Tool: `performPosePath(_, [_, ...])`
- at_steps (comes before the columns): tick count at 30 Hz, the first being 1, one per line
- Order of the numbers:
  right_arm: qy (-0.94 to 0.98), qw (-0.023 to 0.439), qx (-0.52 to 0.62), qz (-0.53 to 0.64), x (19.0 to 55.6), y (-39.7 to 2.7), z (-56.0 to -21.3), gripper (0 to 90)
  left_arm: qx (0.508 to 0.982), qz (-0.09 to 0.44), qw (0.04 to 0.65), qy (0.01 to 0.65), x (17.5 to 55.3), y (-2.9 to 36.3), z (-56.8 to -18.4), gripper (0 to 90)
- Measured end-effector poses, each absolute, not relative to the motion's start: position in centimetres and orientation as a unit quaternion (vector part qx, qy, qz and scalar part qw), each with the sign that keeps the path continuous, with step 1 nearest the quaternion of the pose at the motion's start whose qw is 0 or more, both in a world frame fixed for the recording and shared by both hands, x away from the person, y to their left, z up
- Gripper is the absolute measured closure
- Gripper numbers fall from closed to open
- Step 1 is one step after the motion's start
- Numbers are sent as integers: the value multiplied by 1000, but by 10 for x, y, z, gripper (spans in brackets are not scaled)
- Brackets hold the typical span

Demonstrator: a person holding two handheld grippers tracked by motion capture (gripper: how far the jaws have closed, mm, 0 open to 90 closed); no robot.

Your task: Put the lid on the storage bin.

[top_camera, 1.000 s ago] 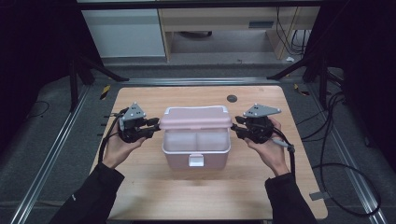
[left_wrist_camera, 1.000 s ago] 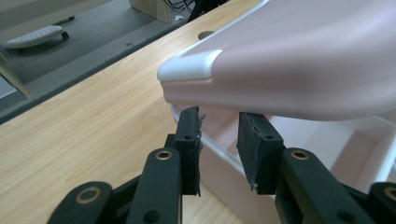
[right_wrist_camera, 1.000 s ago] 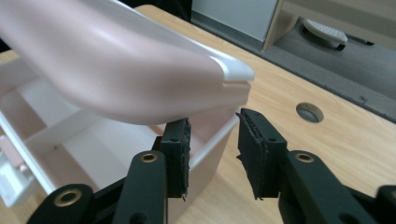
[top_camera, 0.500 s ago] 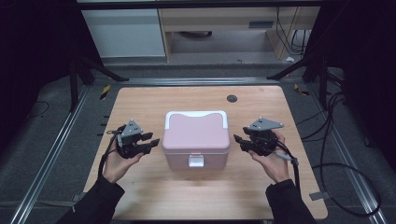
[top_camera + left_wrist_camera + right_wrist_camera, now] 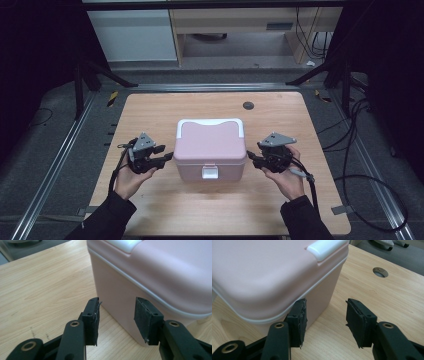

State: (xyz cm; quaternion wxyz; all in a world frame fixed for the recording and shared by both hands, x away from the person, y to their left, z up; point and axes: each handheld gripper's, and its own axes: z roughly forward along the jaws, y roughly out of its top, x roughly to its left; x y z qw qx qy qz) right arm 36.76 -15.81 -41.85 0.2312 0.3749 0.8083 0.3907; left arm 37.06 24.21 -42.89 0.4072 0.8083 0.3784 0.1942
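the pink box sits mid-table, lid shut. it looks like stiff, smooth plastic, probably light and a bit slippery; the side walls under the lid rim seem the best hold. left gripper and right gripper flank it low, their jaws having just opened, gripping nothing.

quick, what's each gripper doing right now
Left gripper: open, holding nothing, jaws just opened, beside the pink box.
Right gripper: open, holding nothing, jaws just opened, at the box's other side.
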Motion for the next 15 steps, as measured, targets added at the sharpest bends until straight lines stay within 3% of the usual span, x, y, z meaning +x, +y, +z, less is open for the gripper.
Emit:
performPosePath(5, [811, 225, 370, 393, 365, -155, -418, 524, 807, 192, 404, 386, 372, 245, -432, 547])
performPosePath(15, [803, 225, 413, 366, 368, -176, -433, 389, 808, 186, 384, 407, 371, 264, -446, 505])
